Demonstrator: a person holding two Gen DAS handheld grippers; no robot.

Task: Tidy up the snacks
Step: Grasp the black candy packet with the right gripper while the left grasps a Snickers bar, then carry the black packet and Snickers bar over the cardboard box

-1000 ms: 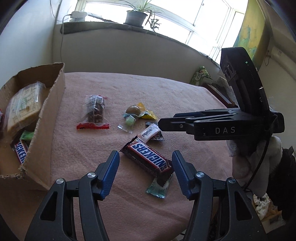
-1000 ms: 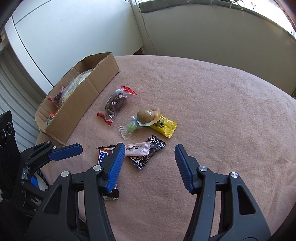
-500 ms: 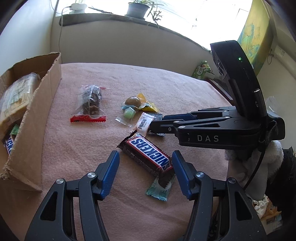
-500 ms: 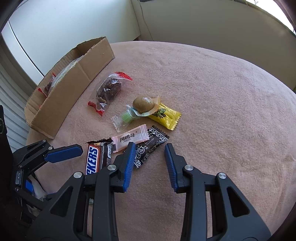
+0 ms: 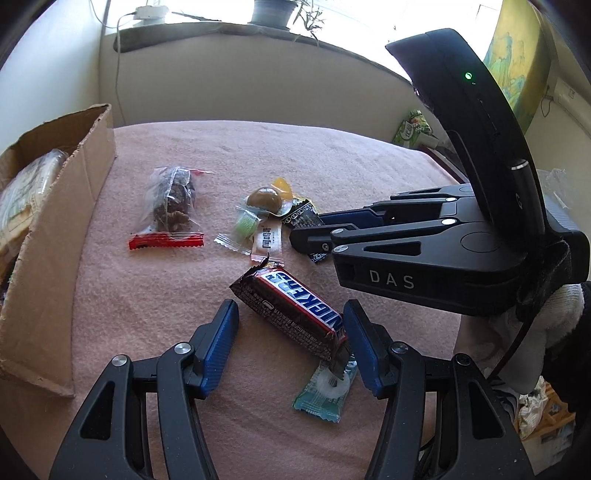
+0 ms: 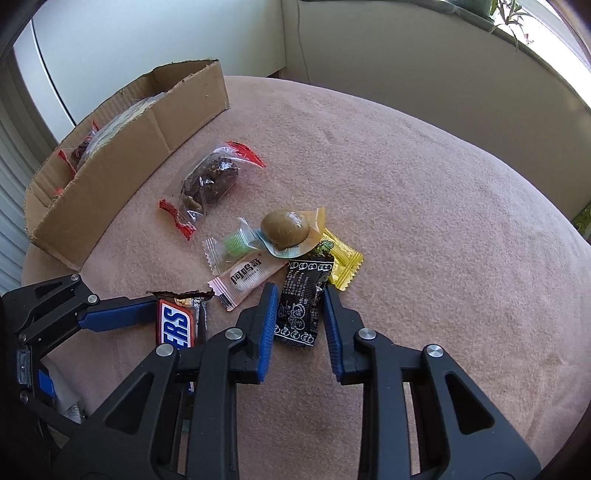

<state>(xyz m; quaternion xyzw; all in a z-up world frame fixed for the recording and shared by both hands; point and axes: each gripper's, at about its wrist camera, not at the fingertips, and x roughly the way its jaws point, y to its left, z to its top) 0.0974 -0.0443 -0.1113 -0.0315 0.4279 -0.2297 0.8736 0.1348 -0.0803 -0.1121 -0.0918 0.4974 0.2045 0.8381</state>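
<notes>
Loose snacks lie on a pink cloth. My left gripper (image 5: 290,314) is open, its jaws on either side of a Snickers bar (image 5: 291,308), which also shows in the right wrist view (image 6: 177,325). My right gripper (image 6: 299,295) is partly closed around a black sachet (image 6: 301,302), the fingers close beside it, not clearly squeezing. The right gripper also shows in the left wrist view (image 5: 306,236). A pink sachet (image 6: 247,277), a green candy (image 6: 234,243), a brown ball candy (image 6: 284,229) and a yellow sachet (image 6: 341,258) lie just beyond. A clear bag of dark snack (image 6: 208,181) lies near the cardboard box (image 6: 122,147).
The box (image 5: 55,236) on the left holds several packets. A teal mint packet (image 5: 328,387) lies under the Snickers end by my left gripper's right finger. A windowsill with a plant (image 5: 269,11) and a wall stand behind the table.
My right gripper moved forward and down over the black sachet and narrowed its jaws around it. My left gripper crept forward so the Snickers bar sits between its open jaws.
</notes>
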